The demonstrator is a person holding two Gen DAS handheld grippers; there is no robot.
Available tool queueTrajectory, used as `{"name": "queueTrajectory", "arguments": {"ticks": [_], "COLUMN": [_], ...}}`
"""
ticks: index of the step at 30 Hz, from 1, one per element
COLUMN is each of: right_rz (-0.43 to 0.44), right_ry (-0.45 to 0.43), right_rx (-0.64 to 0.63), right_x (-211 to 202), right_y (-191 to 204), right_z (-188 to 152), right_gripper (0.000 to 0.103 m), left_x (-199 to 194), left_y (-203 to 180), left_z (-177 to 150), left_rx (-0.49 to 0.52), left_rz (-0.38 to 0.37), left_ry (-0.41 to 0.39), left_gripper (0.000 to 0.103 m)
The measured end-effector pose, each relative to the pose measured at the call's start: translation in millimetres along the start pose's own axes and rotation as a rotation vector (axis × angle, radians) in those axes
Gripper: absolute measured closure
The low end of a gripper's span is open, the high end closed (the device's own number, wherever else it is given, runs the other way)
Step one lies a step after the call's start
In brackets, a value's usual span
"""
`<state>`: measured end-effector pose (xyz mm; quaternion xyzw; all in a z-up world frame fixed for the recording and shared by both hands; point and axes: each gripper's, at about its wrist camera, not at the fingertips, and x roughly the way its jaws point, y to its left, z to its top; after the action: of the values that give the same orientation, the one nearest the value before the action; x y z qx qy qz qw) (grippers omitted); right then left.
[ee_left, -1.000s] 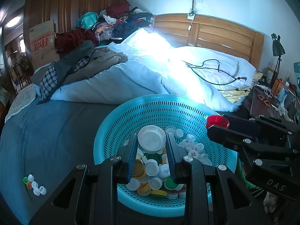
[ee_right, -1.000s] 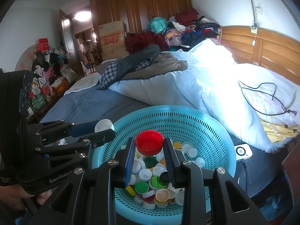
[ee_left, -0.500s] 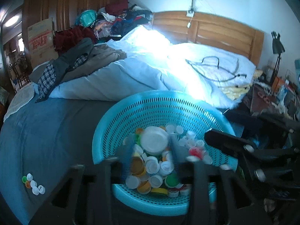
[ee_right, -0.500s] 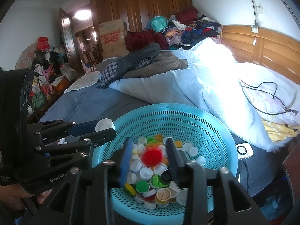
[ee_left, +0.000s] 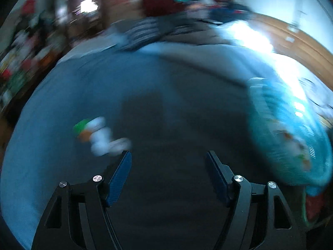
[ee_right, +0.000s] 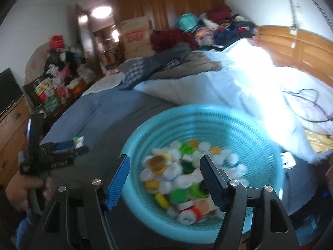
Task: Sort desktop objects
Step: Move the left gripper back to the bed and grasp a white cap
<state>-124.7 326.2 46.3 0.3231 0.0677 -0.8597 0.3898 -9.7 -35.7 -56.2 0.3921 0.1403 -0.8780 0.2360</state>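
Although the left wrist view is heavily smeared, the left gripper [ee_left: 168,158] is seen with its jaws spread wide and nothing between them, poised over dark bedding. Just beyond its left finger, a small cluster of sorted caps [ee_left: 100,135] is made out on the blue sheet [ee_left: 52,104]: green, orange and several white ones, lying close together. The right gripper [ee_right: 164,162] is likewise held apart and empty, above the near rim of the turquoise basket [ee_right: 270,141], in which the mixed bottle caps [ee_right: 187,177] are heaped. These caps are judged to be light, rigid plastic, smooth and prone to skid or flip; each is best taken across its ribbed side wall, with the pads set on opposite edges, and only gentle pressure is called for. Loose neighbours are likely to be nudged in the pile. Farther off, a rumpled white duvet [ee_right: 239,87], piled clothes and a wooden headboard [ee_right: 301,48] are seen.
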Motion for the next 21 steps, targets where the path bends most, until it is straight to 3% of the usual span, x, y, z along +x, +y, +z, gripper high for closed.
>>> {"name": "queueTrajectory", "arguments": {"ticks": [1, 3, 6, 10, 20, 21], "right_rz": [0.015, 0.041, 0.072, 0.086, 0.076, 0.075], "right_ry": [0.011, 0.032, 0.058, 0.090, 0.139, 0.143], "right_rx": [-0.009, -0.026, -0.054, -0.087, -0.100, -0.099], "right_x": [5, 15, 29, 45, 72, 75], "right_y": [7, 19, 37, 53, 64, 66], "right_z": [-4, -9, -14, -17, -20, -19], "right_gripper": [0.028, 0.028, 0.028, 0.028, 0.029, 0.029], "left_x": [5, 21, 42, 66, 93, 95], "left_y": [23, 64, 91, 88, 83, 82], "left_z": [-4, -9, -16, -17, -1, -1], "left_rx": [-0.038, -0.118, -0.165, -0.137, -0.079, -0.070], "left_rz": [0.030, 0.060, 0.057, 0.013, 0.016, 0.016], "left_ry": [0.010, 0.046, 0.089, 0.113, 0.106, 0.108], "left_gripper": [0.042, 0.056, 0.065, 0.065, 0.065, 0.071]}}
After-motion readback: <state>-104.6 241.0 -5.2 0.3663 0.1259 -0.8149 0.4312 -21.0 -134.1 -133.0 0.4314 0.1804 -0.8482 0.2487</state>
